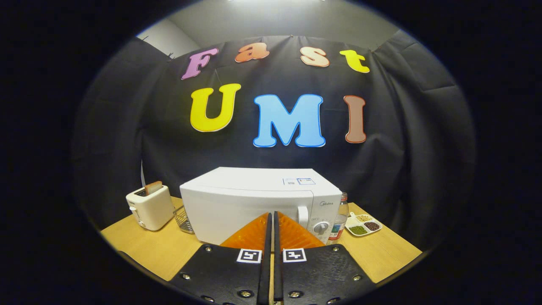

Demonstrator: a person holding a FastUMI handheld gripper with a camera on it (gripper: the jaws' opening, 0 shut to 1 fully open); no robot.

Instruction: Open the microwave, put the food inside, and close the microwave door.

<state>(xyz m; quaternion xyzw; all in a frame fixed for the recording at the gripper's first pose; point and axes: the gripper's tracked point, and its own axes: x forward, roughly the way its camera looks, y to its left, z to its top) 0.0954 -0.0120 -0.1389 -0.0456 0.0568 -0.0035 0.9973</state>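
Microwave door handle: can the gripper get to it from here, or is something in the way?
Probably yes. The gripper, fingers closed together on nothing, points at the microwave, whose door is shut. Its handle sits just right of the fingertips, with nothing between. The bottle stands further right, clear of that path.

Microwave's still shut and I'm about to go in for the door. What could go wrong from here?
The gripper has its fingers closed together with nothing between them; it may need opening before it can catch the door handle. The water bottle and the divided dish stand right beside the microwave on its handle side, so a wide reach there could knock them.
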